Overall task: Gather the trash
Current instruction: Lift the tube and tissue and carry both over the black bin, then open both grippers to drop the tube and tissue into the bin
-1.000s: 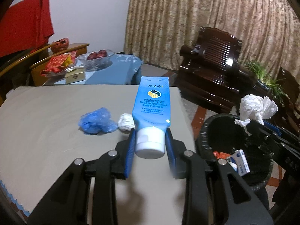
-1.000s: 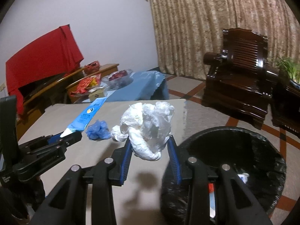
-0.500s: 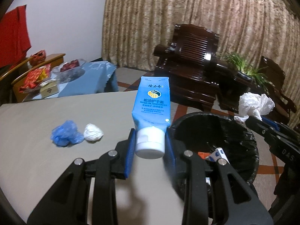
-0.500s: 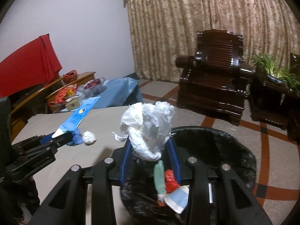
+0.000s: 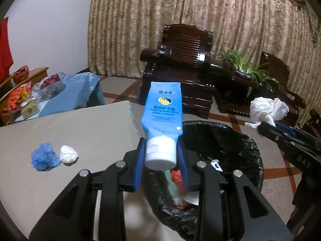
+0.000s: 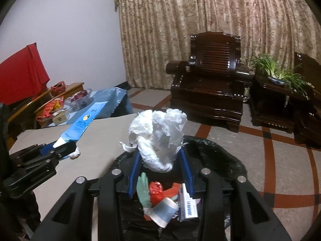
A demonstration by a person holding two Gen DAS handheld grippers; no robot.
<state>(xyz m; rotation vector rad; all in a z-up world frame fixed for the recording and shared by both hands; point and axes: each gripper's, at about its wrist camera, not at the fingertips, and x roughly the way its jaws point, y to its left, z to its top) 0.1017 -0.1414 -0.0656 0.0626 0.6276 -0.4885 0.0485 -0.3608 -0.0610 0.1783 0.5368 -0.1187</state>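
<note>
We are holding the left gripper, fingers clamped on the blue tube, and the right gripper, clenching crumpled tissue, over the black-lined bin at lower centre, ready for dropping.

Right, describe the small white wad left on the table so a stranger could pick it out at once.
Start at the grey table beside the black-lined bin. Two crumpled bits lie side by side on it, touching, to the left of the left gripper. The white wad is the one nearer the gripper, smaller and paler than the crumpled blue piece on its left.
</note>
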